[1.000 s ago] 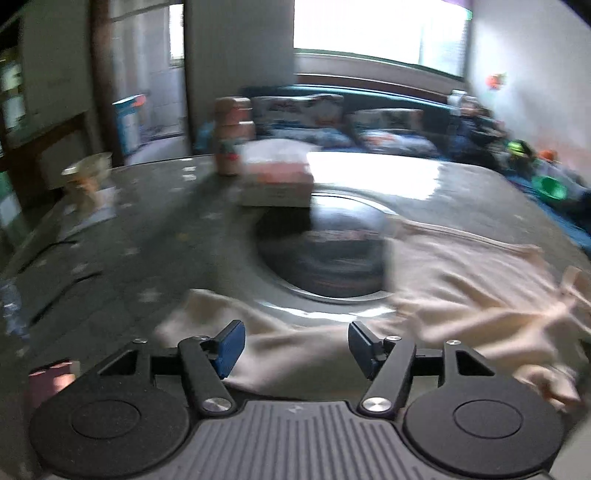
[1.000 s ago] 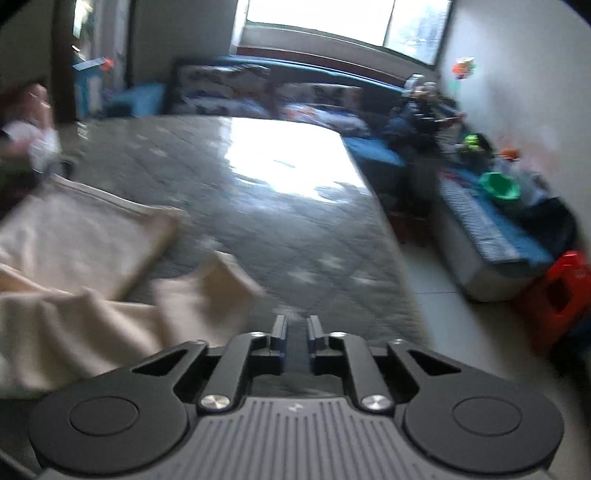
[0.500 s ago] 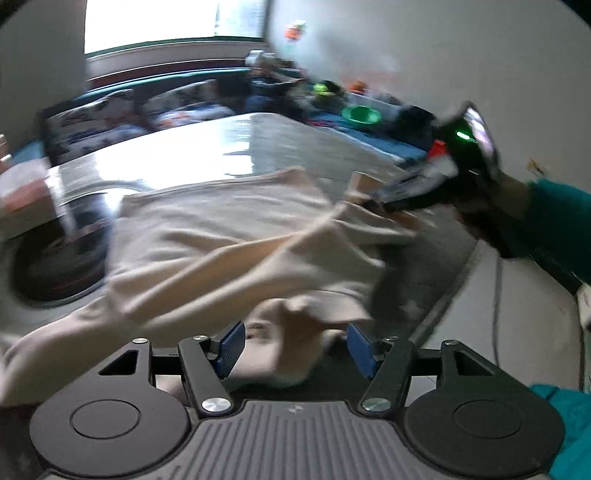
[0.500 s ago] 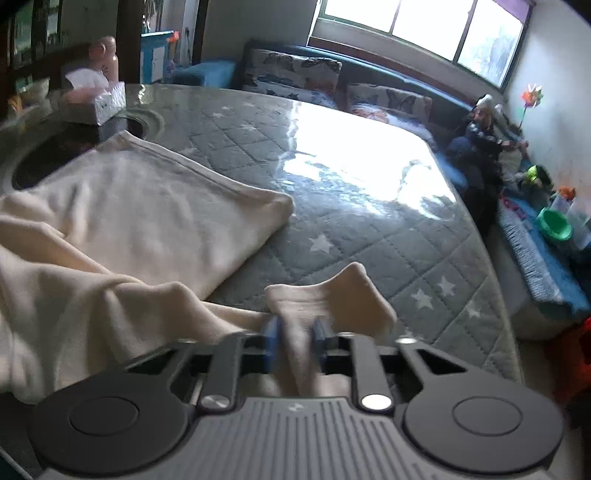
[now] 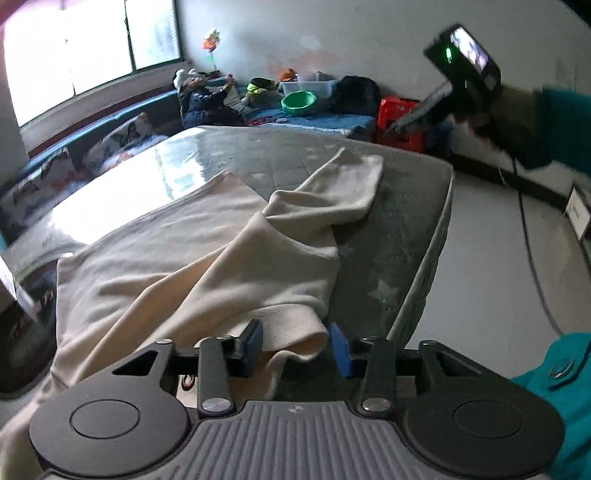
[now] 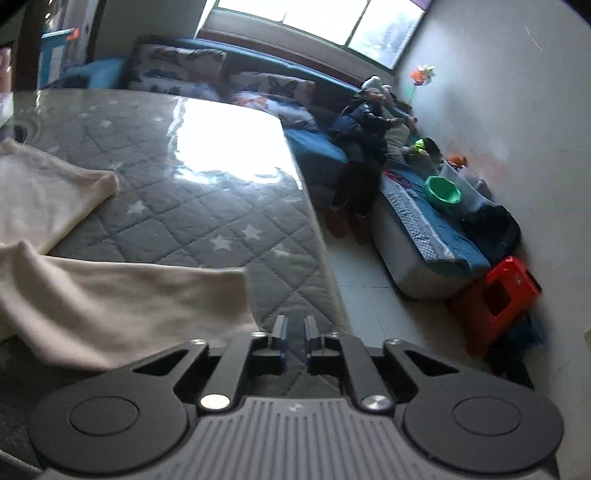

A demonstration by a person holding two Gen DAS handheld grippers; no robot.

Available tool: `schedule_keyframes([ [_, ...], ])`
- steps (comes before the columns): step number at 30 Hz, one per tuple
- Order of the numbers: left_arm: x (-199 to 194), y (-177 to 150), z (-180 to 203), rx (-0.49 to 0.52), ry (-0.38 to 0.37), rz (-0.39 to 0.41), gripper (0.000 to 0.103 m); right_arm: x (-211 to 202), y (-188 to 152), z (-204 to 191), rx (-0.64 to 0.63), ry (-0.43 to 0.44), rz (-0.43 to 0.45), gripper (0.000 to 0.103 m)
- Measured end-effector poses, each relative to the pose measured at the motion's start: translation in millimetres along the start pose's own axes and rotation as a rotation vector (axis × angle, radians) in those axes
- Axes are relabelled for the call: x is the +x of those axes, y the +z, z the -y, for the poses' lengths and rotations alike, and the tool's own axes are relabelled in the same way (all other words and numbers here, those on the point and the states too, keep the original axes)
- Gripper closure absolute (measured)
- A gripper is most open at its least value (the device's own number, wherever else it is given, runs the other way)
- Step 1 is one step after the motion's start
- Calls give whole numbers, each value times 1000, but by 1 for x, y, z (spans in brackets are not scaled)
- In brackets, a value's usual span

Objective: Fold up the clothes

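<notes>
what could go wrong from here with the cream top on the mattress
The left gripper is closing with only a rolled cuff of the cream garment between its jaws, so it may catch one layer and slip. The far sleeve lies near the mattress edge; a pull could drag it off. The right gripper is empty, so nothing steadies the cloth.

A white plastered wall (image 6: pixel 509 122) closes the right side, stained in places, with a paper pinwheel (image 6: pixel 423 74) fixed to it. Wide windows (image 6: pixel 321 16) at the far end let in strong daylight, which glares off the grey quilted mattress (image 6: pixel 207 206) with white stars. A dark blue sofa (image 6: pixel 236 66) with patterned cushions stands under the windows. Along the right wall runs a low blue-covered bench (image 6: pixel 421 229) bearing a green bowl (image 6: pixel 443 190), near a red plastic stool (image 6: pixel 502 291). The floor (image 6: pixel 365 280) is pale tile.
</notes>
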State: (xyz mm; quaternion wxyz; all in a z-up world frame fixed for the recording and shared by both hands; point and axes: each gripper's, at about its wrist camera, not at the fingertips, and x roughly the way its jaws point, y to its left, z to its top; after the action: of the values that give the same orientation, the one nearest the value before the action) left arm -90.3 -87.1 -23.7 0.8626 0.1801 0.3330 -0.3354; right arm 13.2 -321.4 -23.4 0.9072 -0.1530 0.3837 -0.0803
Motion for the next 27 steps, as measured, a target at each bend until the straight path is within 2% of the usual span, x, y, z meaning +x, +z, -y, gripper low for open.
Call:
schedule_keyframes([
  [3,5,-2,4,18,-5,-9,84,-14,4,-1,16,103,34,81],
  [4,5,-3,4,25,0,-12,94,-20,6,-2,20,158,46,74],
  [5,6,-4,5,28,3,-15,97,-26,8,-5,21,221,58,71],
  [8,-4,-1,-1,-34,-70,-1,98,-38,18,-24,-22,330,89,71],
  [11,-20,-5,0,-24,-161,1,98,-47,26,-51,-92,448,101,70],
  [16,-31,-19,-3,-4,-197,-34,94,-55,30,-101,-218,599,98,69],
  [20,-48,-18,-21,-46,-186,13,93,-59,15,-133,-329,681,37,69],
  [22,-51,-12,-36,-90,-143,33,87,-62,4,-141,-383,709,-6,69],
  [24,-48,-8,-49,-128,-91,39,86,-65,-5,-143,-417,732,-43,69],
  [27,-27,-13,-60,-151,-61,-23,86,-75,-10,-141,-447,766,-60,69],
])
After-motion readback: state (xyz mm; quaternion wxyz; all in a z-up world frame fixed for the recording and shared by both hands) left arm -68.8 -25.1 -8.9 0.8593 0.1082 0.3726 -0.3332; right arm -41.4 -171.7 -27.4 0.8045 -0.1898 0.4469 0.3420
